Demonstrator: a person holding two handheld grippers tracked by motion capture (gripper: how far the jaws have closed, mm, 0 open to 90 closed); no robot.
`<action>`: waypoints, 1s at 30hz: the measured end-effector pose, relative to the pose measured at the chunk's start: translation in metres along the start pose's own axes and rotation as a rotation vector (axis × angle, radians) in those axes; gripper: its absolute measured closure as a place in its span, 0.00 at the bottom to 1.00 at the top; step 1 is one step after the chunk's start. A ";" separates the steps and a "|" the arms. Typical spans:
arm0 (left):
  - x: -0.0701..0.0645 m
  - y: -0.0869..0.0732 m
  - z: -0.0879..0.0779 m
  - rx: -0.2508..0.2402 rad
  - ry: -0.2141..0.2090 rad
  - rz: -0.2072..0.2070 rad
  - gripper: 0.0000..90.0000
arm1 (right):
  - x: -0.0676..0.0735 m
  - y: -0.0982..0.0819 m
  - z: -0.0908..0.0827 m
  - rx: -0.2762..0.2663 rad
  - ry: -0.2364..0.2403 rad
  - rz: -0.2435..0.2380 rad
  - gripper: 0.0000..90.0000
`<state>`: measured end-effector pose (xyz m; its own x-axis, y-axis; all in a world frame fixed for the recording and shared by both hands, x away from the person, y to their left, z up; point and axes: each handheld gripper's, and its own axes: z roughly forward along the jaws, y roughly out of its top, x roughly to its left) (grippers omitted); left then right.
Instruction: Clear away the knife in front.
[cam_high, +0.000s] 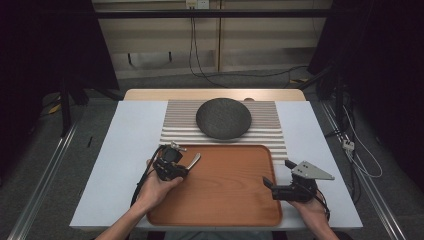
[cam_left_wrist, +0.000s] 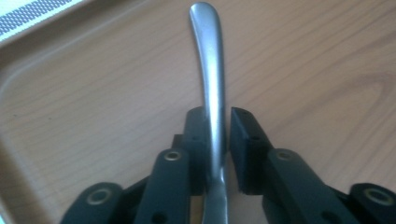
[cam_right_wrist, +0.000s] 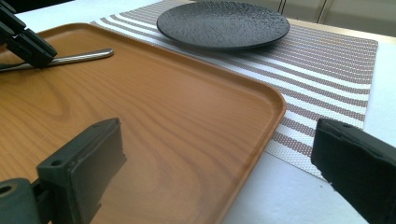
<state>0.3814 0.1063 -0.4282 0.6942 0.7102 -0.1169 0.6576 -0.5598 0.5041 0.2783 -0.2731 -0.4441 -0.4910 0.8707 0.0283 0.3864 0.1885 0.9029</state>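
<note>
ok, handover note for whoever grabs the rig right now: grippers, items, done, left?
Left gripper: jaws around a metal utensil handle over the wooden tray; a slight gap shows at one pad, so treat the grip as loose.
Right gripper: open, empty, at the tray's right edge.
Dark plate: empty, on the striped placemat beyond the tray.
Left: probably place the utensil.

No readable text, label, brand, number or sign anywhere in these views. Checked the wooden tray (cam_high: 220, 200), the dark plate (cam_high: 223, 118), the striped mat (cam_high: 270, 125) and the metal handle (cam_left_wrist: 211, 79): all plain, unmarked surfaces. The gripper bodies carry no lettering that can be made out.
</note>
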 end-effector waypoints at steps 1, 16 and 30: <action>0.000 0.000 0.000 -0.001 0.003 0.003 0.83 | 0.000 0.000 0.000 0.001 -0.001 -0.001 0.03; 0.005 0.005 -0.005 -0.158 0.009 0.036 0.17 | -0.001 -0.001 -0.001 0.003 0.002 0.001 0.03; -0.015 0.007 0.004 -0.166 -0.101 0.178 0.58 | -0.002 -0.001 -0.001 0.002 0.009 0.004 0.03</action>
<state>0.3769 0.0904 -0.4264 0.8260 0.5557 -0.0945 0.4711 -0.5886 0.6569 0.2780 -0.2750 -0.4450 -0.4961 0.8676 0.0358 0.3903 0.1860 0.9017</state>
